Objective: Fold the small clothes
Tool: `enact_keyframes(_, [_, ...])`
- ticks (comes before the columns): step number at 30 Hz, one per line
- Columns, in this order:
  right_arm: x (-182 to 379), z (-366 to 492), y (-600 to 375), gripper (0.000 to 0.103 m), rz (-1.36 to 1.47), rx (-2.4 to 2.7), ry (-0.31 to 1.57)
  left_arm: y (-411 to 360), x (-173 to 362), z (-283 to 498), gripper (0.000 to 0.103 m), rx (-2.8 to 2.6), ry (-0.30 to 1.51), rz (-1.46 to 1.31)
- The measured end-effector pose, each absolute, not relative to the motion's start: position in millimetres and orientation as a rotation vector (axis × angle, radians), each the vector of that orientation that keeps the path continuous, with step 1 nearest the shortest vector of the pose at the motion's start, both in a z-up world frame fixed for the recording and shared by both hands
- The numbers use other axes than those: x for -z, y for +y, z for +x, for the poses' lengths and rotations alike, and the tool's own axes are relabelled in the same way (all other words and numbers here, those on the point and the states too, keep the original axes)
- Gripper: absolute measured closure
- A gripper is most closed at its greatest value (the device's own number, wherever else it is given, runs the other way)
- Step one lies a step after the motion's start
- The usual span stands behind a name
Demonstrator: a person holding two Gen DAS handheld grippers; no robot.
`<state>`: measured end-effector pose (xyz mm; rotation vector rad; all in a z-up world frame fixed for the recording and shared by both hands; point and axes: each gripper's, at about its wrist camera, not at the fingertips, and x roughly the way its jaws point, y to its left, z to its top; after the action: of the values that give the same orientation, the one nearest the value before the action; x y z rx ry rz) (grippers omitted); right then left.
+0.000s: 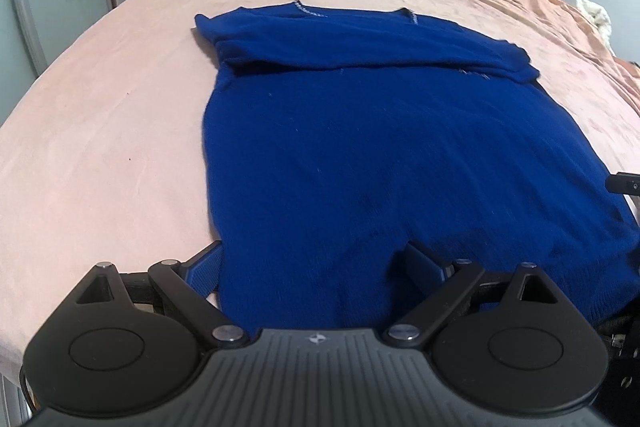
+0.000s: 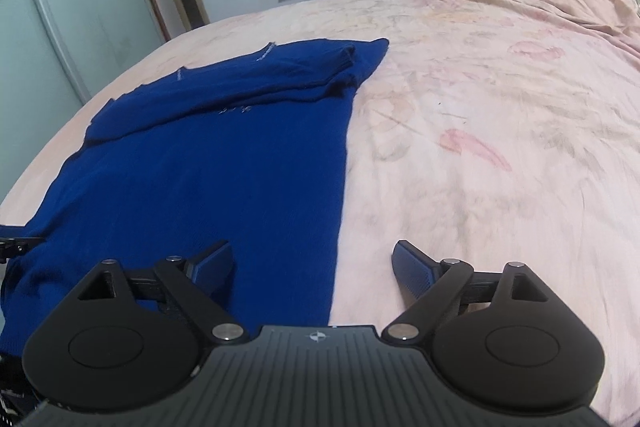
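The blue sweater (image 1: pixel 360 155) lies flat on the pink bedsheet (image 1: pixel 100 147), sleeves folded across its chest. My left gripper (image 1: pixel 316 267) and right gripper (image 2: pixel 312 263) both gape empty, each straddling a bottom-hem corner. Next, I think, I must clamp both corners and lift the hem toward the collar.

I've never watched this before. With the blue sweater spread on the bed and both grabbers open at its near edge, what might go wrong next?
Both the left gripper and the right gripper are open at the near hem of the blue sweater. If one catches only the top layer, or the pink bedsheet too, the fold could come out crooked. The sleeves folded across the chest lie loose and may slip out when the hem is lifted.
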<state>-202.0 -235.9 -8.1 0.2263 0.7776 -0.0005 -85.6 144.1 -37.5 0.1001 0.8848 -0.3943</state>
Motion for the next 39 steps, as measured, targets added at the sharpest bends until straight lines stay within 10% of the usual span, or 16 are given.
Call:
enact_keyframes(4, [7,-214,-227,0.027,0.183,-0.035,0.801,147,36,-93,0.014,0.412,0.89,0.087])
enact_keyframes(8, [4,-215,-216,0.05,0.132,-0.046,0.805,144,31,-92,0.065,0.391,0.876,0.09])
enact_keyframes(9, [3,-213,-216,0.069,0.152,-0.065,0.805,144,29,-90,0.083,0.406,0.884,0.069])
enact_keyframes(13, [-1,-205,-213,0.092,0.184,-0.126,0.796,138,20,-89,0.094,0.433,0.873,0.039])
enact_keyframes(26, [-29,-152,-244,0.096,0.181,0.035,0.627,120,17,-29,0.094,0.332,0.774,0.01])
enact_keyframes(29, [-19,-160,-256,0.066,0.327,-0.02,0.674,126,25,-26,0.092,0.345,0.835,-0.044])
enact_keyframes(31, [-15,-173,-262,0.038,0.379,-0.077,0.69,135,24,-31,0.083,0.372,0.846,-0.064])
enact_keyframes(33, [-12,-191,-263,0.035,0.388,-0.109,0.715,145,23,-39,0.041,0.388,0.857,-0.066])
enact_keyframes(35, [-8,-207,-263,0.035,0.41,-0.131,0.754,158,20,-50,0.021,0.39,0.839,-0.074])
enact_keyframes(39, [0,-236,-257,0.033,0.451,-0.172,0.839,178,19,-62,0.021,0.445,0.889,-0.092])
